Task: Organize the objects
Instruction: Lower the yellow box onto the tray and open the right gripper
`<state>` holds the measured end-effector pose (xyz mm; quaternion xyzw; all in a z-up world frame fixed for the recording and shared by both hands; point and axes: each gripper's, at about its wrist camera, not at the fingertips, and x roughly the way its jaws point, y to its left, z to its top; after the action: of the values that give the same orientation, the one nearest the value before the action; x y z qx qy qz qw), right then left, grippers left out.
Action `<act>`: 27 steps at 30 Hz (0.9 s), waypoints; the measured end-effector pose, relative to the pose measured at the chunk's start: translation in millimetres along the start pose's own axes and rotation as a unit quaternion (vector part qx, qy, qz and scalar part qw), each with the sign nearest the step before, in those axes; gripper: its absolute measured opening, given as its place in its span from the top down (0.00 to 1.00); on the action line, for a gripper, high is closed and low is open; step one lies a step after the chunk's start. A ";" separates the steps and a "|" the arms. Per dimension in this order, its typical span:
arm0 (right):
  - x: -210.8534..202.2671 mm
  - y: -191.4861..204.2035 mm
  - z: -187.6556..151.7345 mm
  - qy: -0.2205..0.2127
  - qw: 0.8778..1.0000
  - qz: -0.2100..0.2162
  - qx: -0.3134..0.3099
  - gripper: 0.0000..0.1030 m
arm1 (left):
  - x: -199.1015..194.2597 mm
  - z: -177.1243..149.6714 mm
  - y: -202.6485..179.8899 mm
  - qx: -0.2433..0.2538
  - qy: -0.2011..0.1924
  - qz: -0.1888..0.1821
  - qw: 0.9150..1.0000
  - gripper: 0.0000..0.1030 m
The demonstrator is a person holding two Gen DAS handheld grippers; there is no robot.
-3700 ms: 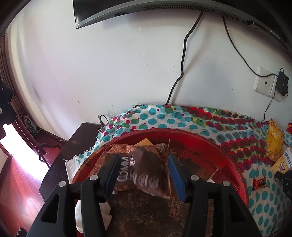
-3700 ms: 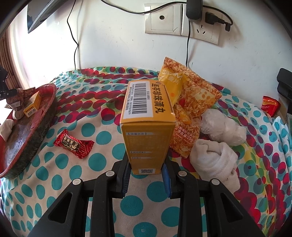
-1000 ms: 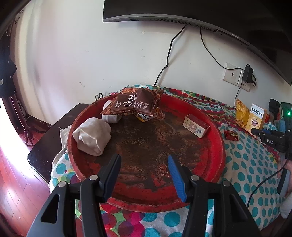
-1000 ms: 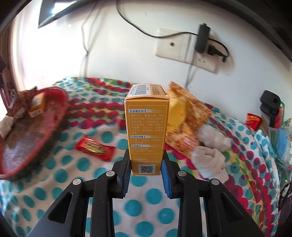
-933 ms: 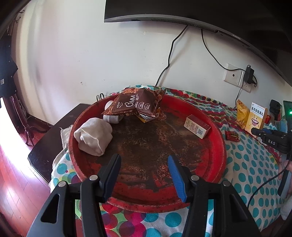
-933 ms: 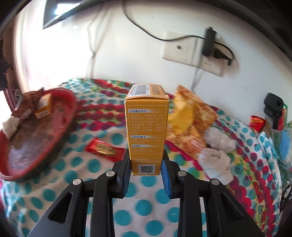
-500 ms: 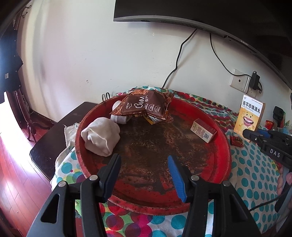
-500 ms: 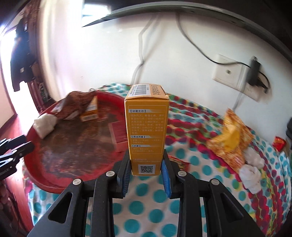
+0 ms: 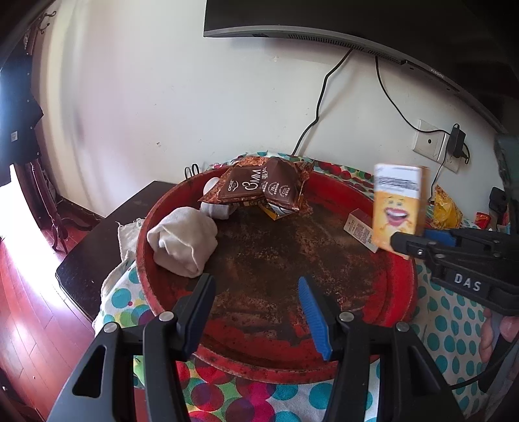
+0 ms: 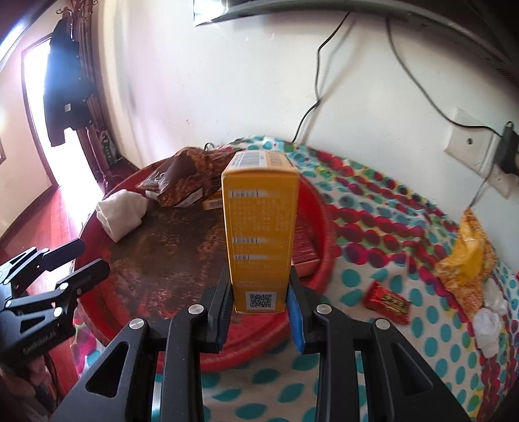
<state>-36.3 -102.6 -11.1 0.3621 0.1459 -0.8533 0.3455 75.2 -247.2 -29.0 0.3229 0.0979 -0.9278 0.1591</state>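
My right gripper [image 10: 259,308] is shut on an upright yellow box [image 10: 261,227] and holds it in the air over the right rim of the round red tray [image 10: 311,201]. The box also shows in the left wrist view [image 9: 397,207], above the tray's right side [image 9: 399,282]. My left gripper [image 9: 256,311] is open and empty over the tray's near edge. In the tray lie a rolled white cloth [image 9: 183,243], brown snack packets [image 9: 259,188] and a small red box [image 9: 360,229].
On the polka-dot cloth [image 10: 389,227] lie a red candy [image 10: 387,302], an orange snack bag [image 10: 467,259] and rolled white socks [image 10: 488,324]. A wall socket with charger [image 10: 480,152] and a monitor [image 9: 324,22] hang behind. A dark side table [image 9: 97,250] stands left.
My right gripper has carried the yellow box left from the cloth to over the tray's right rim. My left gripper has drawn back from the brown packets, now left in the tray.
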 end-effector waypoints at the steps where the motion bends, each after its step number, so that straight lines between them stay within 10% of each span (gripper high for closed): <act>1: 3.6 1.3 2.1 0.005 1.000 0.002 0.001 0.72 | -0.5 -0.2 0.3 -0.001 -0.002 0.002 1.000 0.47; 27: 59.4 5.2 35.8 0.017 1.000 -0.011 -0.016 0.73 | 6.0 -1.0 0.8 -0.002 0.011 0.000 1.000 0.47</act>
<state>-80.8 -153.0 -28.9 0.3691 0.1695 -0.8485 0.3393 71.6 -249.1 -33.7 0.3326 0.1013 -0.9242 0.1583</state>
